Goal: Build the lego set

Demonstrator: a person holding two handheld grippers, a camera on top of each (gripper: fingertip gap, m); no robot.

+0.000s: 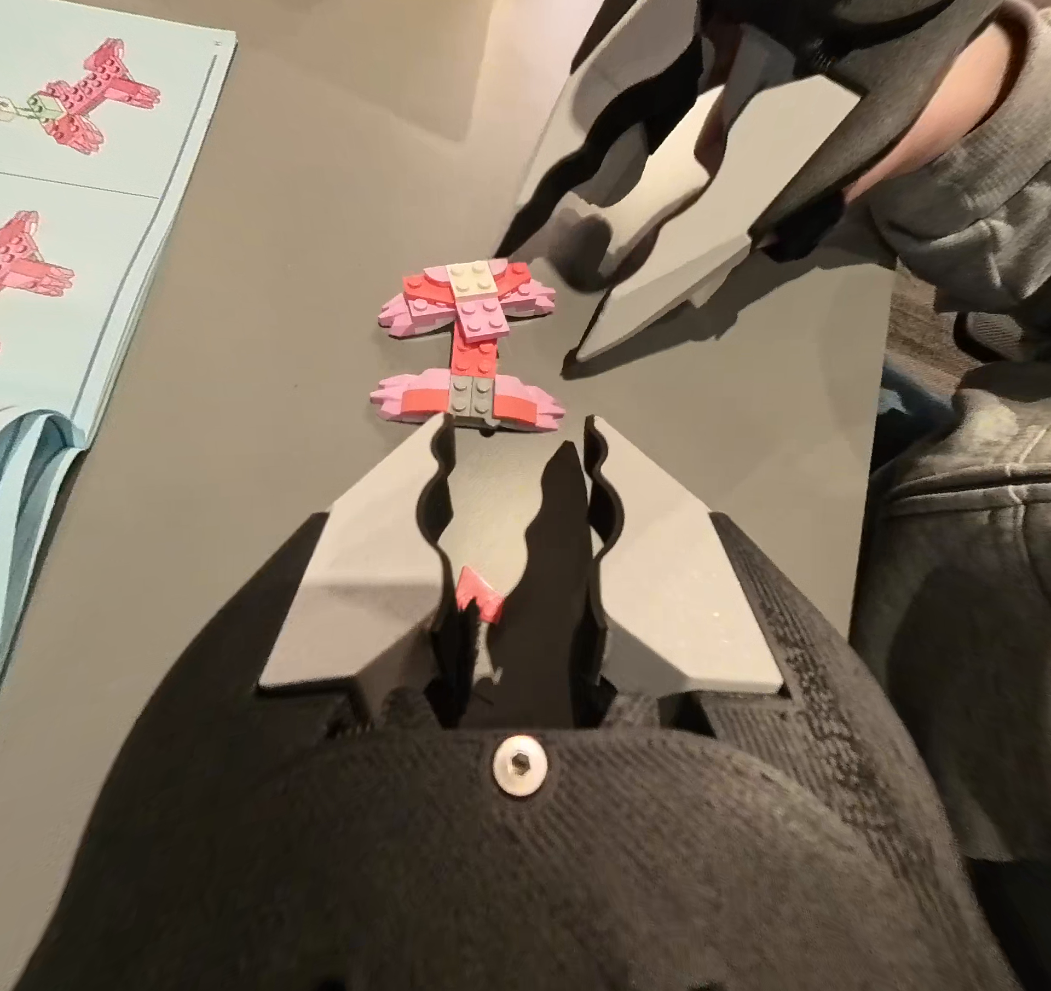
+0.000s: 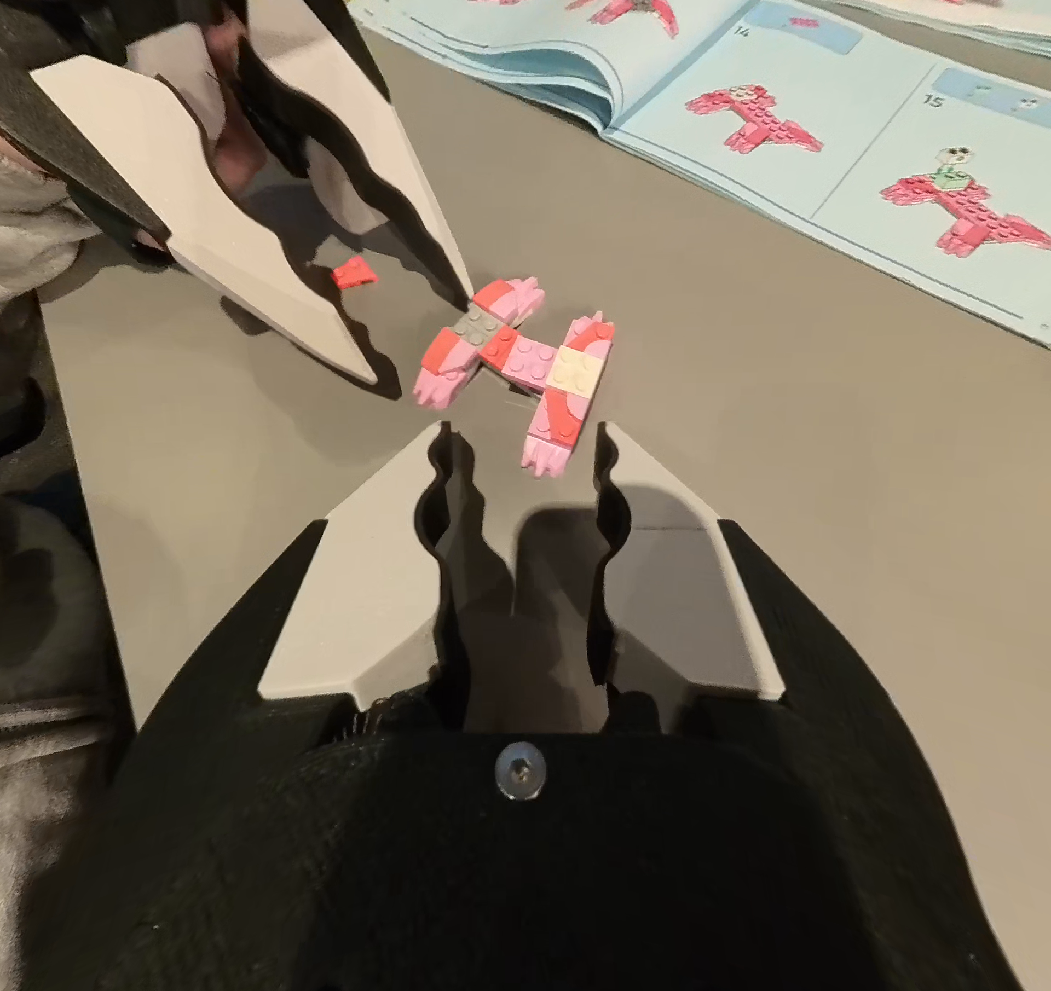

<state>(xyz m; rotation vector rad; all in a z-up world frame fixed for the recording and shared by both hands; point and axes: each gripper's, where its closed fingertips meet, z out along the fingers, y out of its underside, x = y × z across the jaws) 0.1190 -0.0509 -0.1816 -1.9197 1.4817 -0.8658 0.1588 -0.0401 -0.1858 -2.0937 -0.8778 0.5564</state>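
A pink, red and lilac lego model [image 1: 467, 338] lies flat on the grey table, with a cream plate at one end and a grey plate at the other. My left gripper [image 1: 517, 423] is open, its fingertips just short of the grey-plate end. In the right wrist view one left fingertip [image 2: 467, 295] touches that grey plate on the model [image 2: 512, 361]. My right gripper [image 2: 523, 426] is open and empty, with a lilac wing tip just between its fingertips. It also shows in the left wrist view [image 1: 534, 310]. A small loose red piece [image 2: 354, 273] lies under the left gripper.
An open light-blue instruction booklet [image 2: 796, 82] lies on the table beyond the model; it also shows in the left wrist view [image 1: 85, 168]. The table edge [image 1: 878, 452] runs close by the right gripper, with a person's grey sleeve [image 1: 967, 213] past it. The small loose red piece [image 2: 354, 273] lies around 6 centimetres away from my left fingertips.
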